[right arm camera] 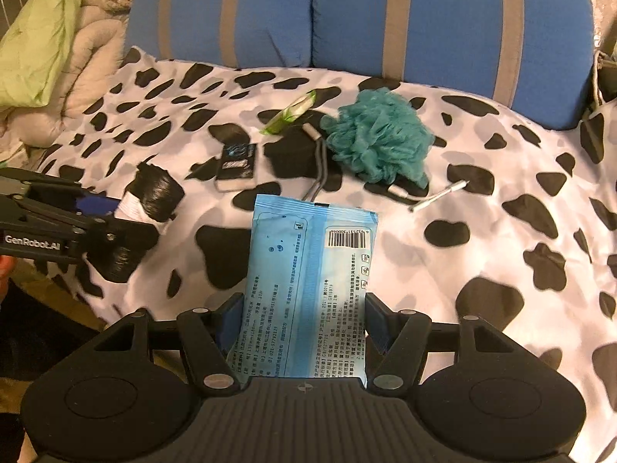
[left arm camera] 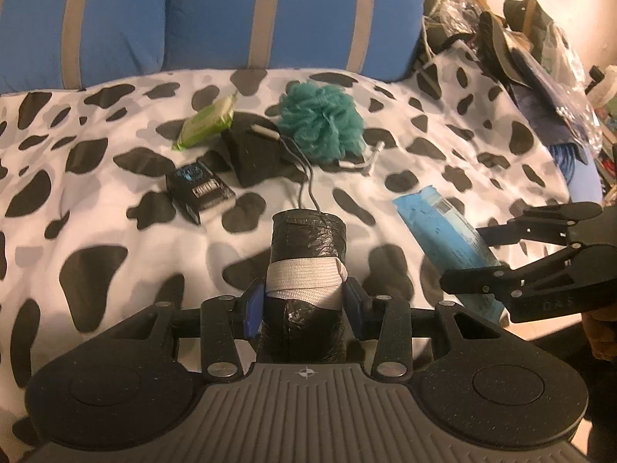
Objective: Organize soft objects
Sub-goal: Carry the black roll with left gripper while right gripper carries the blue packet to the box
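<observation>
Both of the 2 claws are loaded above the cow-print bed (left arm camera: 115, 200). The left claw (left arm camera: 304, 303) pinches a black bag roll (left arm camera: 306, 247) at its grey band, light and crushable. The right claw (right arm camera: 304, 328) grips a blue wipes pack (right arm camera: 308, 270) across its width: soft, slick film, likely best held mid-body.

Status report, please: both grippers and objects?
Left gripper shut on black roll. Right gripper shut on blue wipes pack. Teal loofah on bed; nothing blocking.
</observation>
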`<state>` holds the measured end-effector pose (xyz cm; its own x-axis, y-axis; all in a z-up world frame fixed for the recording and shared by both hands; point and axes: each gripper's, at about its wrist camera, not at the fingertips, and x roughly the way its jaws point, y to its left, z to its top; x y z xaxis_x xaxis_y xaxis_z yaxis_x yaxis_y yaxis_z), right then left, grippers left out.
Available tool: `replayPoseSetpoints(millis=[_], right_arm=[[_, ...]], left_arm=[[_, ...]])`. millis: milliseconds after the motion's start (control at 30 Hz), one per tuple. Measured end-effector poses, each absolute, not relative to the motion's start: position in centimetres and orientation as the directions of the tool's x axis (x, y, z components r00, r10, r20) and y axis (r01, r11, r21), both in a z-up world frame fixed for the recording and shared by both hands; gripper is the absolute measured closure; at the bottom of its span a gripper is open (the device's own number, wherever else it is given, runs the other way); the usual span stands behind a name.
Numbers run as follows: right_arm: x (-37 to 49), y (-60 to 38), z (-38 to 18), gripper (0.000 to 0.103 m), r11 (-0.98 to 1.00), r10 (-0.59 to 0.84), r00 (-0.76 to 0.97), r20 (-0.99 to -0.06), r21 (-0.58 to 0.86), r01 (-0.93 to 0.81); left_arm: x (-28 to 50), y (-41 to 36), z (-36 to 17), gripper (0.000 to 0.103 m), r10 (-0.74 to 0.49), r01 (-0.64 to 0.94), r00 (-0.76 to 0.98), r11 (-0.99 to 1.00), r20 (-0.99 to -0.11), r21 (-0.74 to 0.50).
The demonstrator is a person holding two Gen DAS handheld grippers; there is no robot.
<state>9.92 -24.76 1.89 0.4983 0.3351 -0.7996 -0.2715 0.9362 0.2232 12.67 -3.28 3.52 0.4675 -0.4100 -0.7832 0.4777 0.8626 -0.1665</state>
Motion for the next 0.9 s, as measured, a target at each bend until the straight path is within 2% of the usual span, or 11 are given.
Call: replayPoseSetpoints(millis=[500, 900], right_arm=[[4.0, -23.2, 2.2, 0.036, 0.918, 0.366, 0.443, -0.819, 0.241, -0.314], [-0.5, -20.6, 0.9, 0.036, 0.891, 0.375, 0.31, -0.874, 0.248, -0.38]], left_arm=[[7.1, -2.7, 2.0, 0.061, -0.406, 0.469, 0.379, 0.859, -0.831, -0.206], [4.2, -2.3, 0.1, 0.061, -0.331, 0.421, 0.288, 0.887, -0.899, -0.191]])
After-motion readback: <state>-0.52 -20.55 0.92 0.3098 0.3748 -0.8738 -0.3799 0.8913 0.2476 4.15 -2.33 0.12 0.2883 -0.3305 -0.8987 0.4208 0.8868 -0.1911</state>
